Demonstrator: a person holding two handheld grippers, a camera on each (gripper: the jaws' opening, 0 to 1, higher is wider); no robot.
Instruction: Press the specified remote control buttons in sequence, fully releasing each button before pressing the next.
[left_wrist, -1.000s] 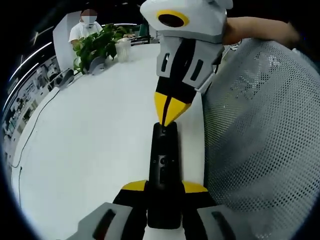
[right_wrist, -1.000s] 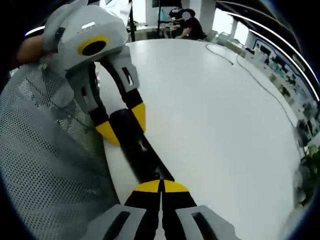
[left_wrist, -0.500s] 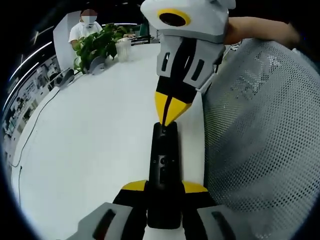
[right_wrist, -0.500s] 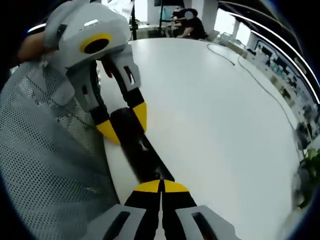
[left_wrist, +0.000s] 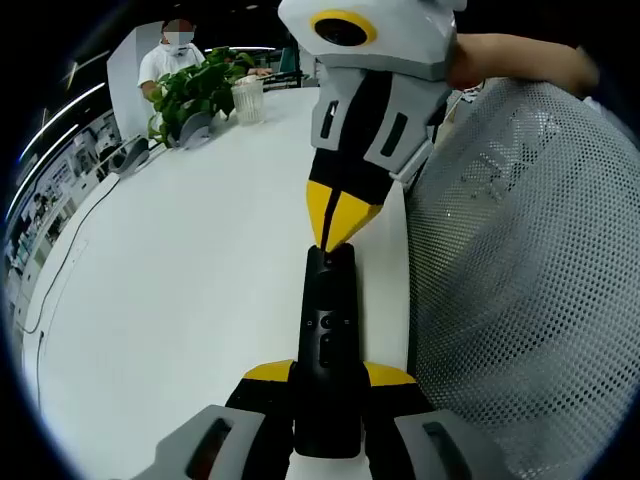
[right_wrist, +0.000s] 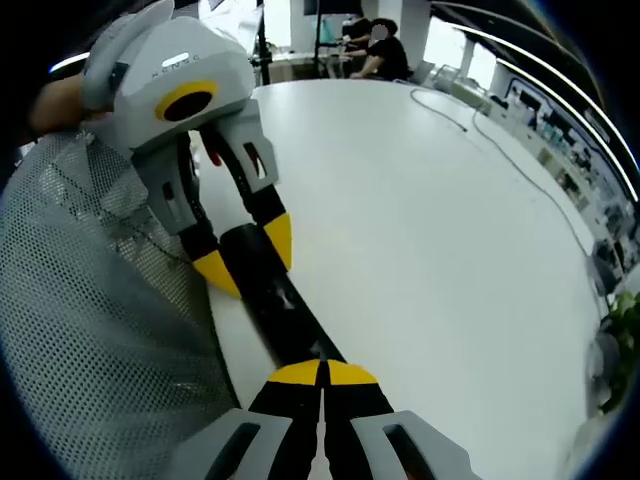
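Observation:
A slim black remote (left_wrist: 327, 340) lies lengthwise over the white table (left_wrist: 170, 290), its near end clamped between the yellow-tipped jaws of my left gripper (left_wrist: 328, 375). My right gripper (left_wrist: 335, 232) comes down from above, shut, with its yellow tip touching the remote's far end. In the right gripper view my right gripper (right_wrist: 322, 368) is shut at the bottom, tip on the remote (right_wrist: 285, 310). My left gripper (right_wrist: 250, 258) grips the remote's other end from the upper left.
A grey mesh surface (left_wrist: 520, 290) borders the table edge beside the remote (right_wrist: 90, 330). A hand (left_wrist: 520, 60) holds the right gripper. A potted plant (left_wrist: 195, 90), a white cup (left_wrist: 247, 100) and a seated person (left_wrist: 170, 55) are at the far end. A cable (right_wrist: 500, 140) crosses the table.

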